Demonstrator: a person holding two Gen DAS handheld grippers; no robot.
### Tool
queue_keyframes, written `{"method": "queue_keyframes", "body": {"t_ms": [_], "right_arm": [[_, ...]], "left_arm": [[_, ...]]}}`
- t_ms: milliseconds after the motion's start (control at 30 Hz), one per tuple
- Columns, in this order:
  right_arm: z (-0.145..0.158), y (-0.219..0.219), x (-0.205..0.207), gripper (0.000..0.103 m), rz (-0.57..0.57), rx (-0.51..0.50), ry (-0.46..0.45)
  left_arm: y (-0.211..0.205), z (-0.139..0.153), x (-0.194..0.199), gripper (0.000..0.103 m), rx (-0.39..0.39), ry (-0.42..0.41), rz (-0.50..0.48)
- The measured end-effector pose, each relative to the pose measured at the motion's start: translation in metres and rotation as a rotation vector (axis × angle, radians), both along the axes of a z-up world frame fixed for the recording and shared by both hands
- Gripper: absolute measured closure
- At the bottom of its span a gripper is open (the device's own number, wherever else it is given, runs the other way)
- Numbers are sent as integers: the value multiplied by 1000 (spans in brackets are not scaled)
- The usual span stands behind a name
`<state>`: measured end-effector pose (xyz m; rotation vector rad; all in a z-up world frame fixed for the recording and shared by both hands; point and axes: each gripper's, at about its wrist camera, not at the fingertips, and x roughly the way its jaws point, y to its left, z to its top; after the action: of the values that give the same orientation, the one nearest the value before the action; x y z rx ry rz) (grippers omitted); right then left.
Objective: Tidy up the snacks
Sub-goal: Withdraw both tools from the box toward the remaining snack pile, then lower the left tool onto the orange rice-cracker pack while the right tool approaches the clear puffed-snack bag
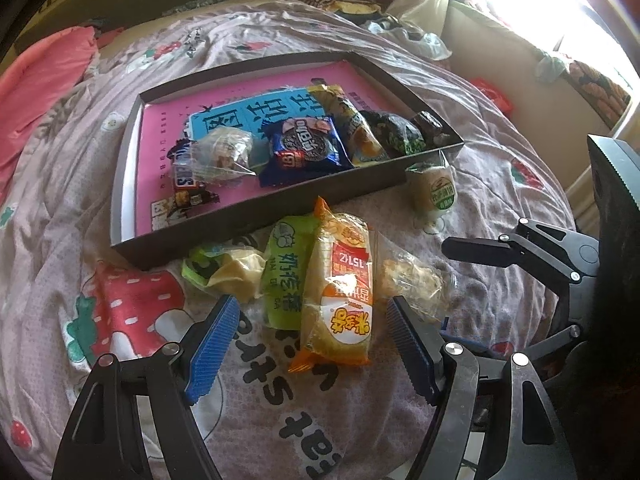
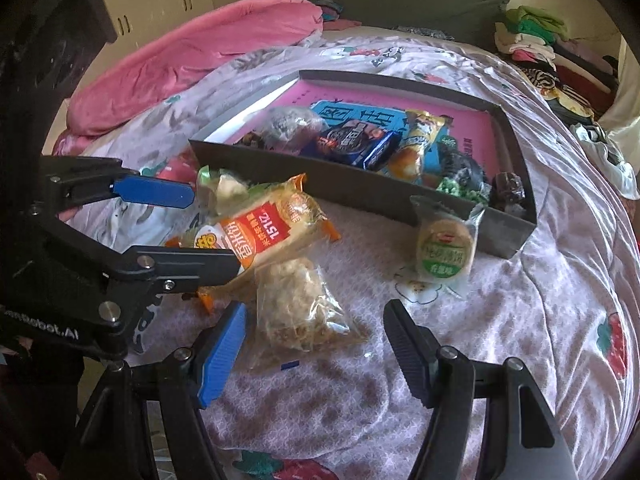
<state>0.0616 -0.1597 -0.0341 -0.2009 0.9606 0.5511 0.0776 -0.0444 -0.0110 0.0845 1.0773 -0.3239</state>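
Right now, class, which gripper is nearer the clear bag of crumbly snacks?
Right. The right gripper straddles the clear bag; the left gripper sits beside it, around the orange packet.

Left gripper (image 1: pixel 312 336), jaws apart, straddles an orange packet (image 1: pixel 340 292) at lower centre; snack-filled tray (image 1: pixel 224 236) lies above it.

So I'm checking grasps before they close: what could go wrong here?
1. The left gripper straddles the orange rice-cracker pack, which overlaps the green pack; closing may drag both.
2. The right gripper is over the clear crinkly bag, which may crush or slip.
3. Both grippers work close together and could collide.
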Motion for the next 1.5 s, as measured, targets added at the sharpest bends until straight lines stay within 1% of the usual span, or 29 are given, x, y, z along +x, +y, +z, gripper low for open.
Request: {"method": "queue_keyframes", "body": {"t_ms": [100, 267, 500, 567, 667, 733, 833, 1033, 1100, 1167, 1233, 1433, 1500], "right_arm": [[-6, 3, 1, 33, 3, -17, 1], [-10, 8, 0, 33, 18, -45, -24], [-14, 6, 8, 33, 12, -17, -20], [-14, 6, 8, 35, 15, -25, -28], [-15, 4, 8, 41, 15, -40, -32], [-15, 1, 10, 44, 6, -30, -26], [-14, -4, 13, 45, -6, -8, -15], [-13, -7, 15, 46, -25, -9, -20], [-13, -11, 16, 46, -43, -11, -22], [-12, -16, 18, 46, -69, -1, -18], [-12, -21, 20, 46, -89, 10, -11], [-11, -31, 25, 47, -133, 37, 5], [-11, -34, 27, 47, -143, 51, 11]], "left_arm": [[-2, -4, 0, 26, 8, 6, -3], [-4, -6, 0, 26, 10, 7, -5], [-5, -7, 2, 26, 16, 8, -3], [-4, -7, 2, 26, 12, 8, -1], [-4, -7, 3, 26, 12, 9, -1], [-4, -7, 3, 26, 12, 10, -1], [-5, -8, 3, 26, 17, 13, 1], [-7, -10, 6, 26, 31, 9, 8], [-9, -10, 7, 29, 30, 6, 7], [-10, -9, 8, 36, 19, 7, 1], [-12, -10, 9, 38, 10, 15, -4], [-21, -17, 13, 41, 40, 27, -6], [-21, -18, 15, 42, 39, 32, -3]]}}
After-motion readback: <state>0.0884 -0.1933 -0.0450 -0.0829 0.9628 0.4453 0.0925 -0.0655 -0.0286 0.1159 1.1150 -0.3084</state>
